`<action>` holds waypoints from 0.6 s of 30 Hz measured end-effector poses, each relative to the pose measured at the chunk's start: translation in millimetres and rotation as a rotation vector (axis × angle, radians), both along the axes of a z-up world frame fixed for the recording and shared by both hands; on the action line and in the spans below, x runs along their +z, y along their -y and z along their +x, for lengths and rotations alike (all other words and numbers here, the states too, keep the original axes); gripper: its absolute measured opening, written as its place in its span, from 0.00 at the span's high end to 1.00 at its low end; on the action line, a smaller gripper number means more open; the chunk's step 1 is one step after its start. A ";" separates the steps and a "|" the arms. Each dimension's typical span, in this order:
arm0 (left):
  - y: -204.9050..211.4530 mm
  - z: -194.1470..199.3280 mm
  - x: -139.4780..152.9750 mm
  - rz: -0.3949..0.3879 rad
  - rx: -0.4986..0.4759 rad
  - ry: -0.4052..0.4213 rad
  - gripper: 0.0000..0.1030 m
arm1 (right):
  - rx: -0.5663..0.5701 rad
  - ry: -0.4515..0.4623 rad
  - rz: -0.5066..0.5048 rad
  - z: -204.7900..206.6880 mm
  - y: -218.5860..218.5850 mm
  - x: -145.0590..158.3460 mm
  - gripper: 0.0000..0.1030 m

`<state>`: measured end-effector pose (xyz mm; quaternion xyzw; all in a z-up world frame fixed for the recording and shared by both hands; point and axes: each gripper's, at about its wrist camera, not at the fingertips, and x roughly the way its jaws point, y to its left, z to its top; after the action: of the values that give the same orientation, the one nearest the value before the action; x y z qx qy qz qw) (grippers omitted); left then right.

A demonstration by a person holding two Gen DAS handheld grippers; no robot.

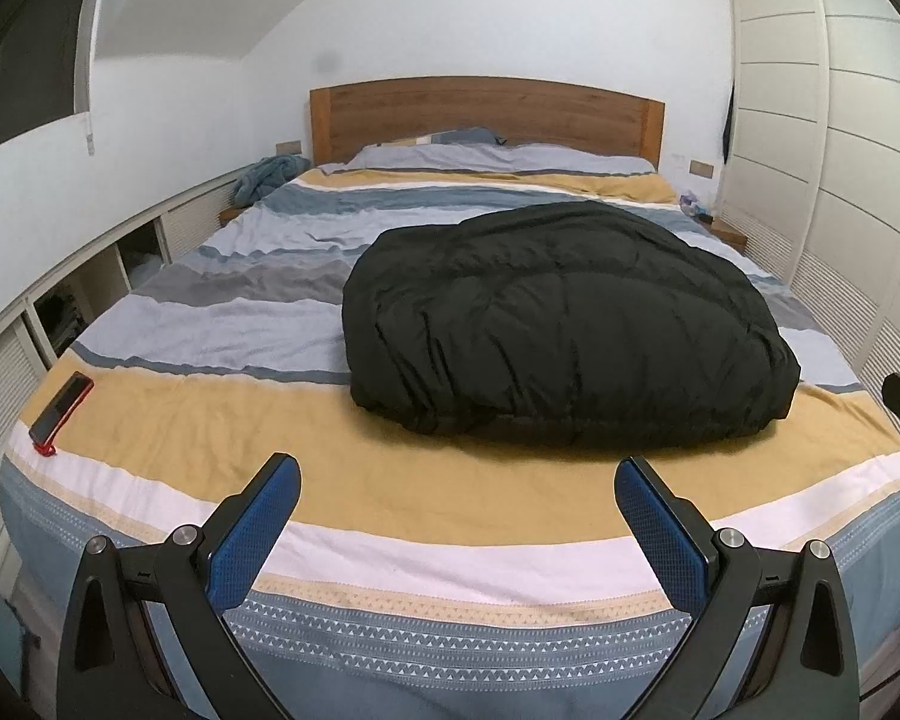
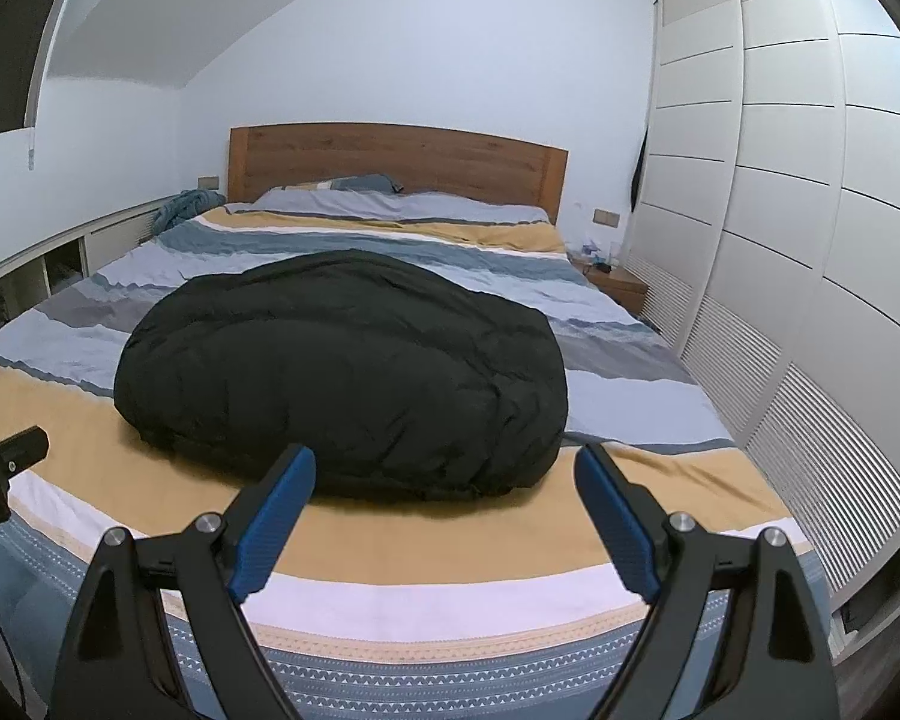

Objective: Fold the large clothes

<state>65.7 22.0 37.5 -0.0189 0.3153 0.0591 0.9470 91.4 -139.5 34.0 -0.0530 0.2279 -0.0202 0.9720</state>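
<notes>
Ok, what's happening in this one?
A person holds two grippers over the foot of a striped bed. A black puffy coat lies bundled on the cover. The left gripper and right gripper are both open, short of the coat and holding nothing. A phone lies at the bed's edge.

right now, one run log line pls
left gripper: open, empty | right gripper: open, empty | black jacket: folded bundle on bed, untouched

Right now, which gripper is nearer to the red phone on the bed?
Left. The left gripper hangs open over the foot of the bed with the red phone off to its left. The right gripper, also open, faces the black jacket, farther from the phone.
</notes>
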 end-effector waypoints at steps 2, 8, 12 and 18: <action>0.1 -1.9 0.0 0.002 0.003 0.000 0.00 | -0.001 0.002 0.007 -1.9 1.9 1.2 0.14; -2.4 -7.1 1.5 0.002 0.016 0.001 0.00 | -0.002 0.001 0.026 -5.7 6.4 2.1 0.14; -3.1 -10.8 2.9 0.005 0.019 0.006 0.00 | -0.003 -0.001 0.033 -7.3 8.2 2.1 0.14; -0.5 -14.0 3.5 0.012 0.013 0.009 0.00 | -0.007 -0.015 0.051 -8.8 12.7 -0.2 0.14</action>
<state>51.7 22.5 40.9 -0.0155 0.3105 0.0670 0.9481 82.6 -152.2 33.7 -0.0274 0.2357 -0.0175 0.9713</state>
